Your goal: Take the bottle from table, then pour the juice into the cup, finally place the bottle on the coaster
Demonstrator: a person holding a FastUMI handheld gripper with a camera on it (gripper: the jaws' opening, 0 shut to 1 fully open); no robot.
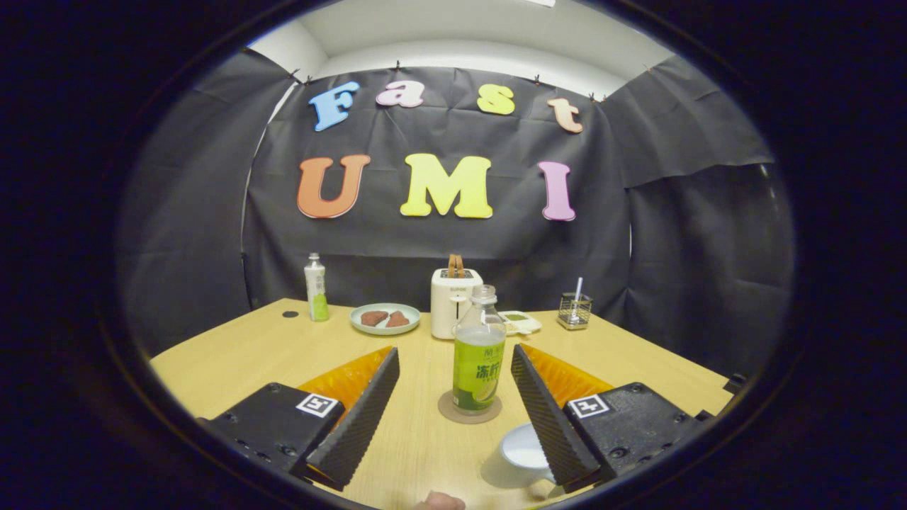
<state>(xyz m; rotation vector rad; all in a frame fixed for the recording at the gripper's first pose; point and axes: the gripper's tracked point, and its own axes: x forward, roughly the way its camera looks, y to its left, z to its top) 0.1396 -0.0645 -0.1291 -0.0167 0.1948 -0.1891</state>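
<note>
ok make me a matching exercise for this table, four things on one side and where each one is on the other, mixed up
Things
1. open bottle
2. cup
3. capped bottle
4. toaster

Places
a. far end of the table, beside the plate of two brown pieces
b. standing on the round coaster, between the open fingers of the gripper
c. right behind the open bottle, with something sticking out of its slot
d. close in, partly hidden by the finger beside it

Pairs: 1-b, 2-d, 3-a, 4-c
</note>
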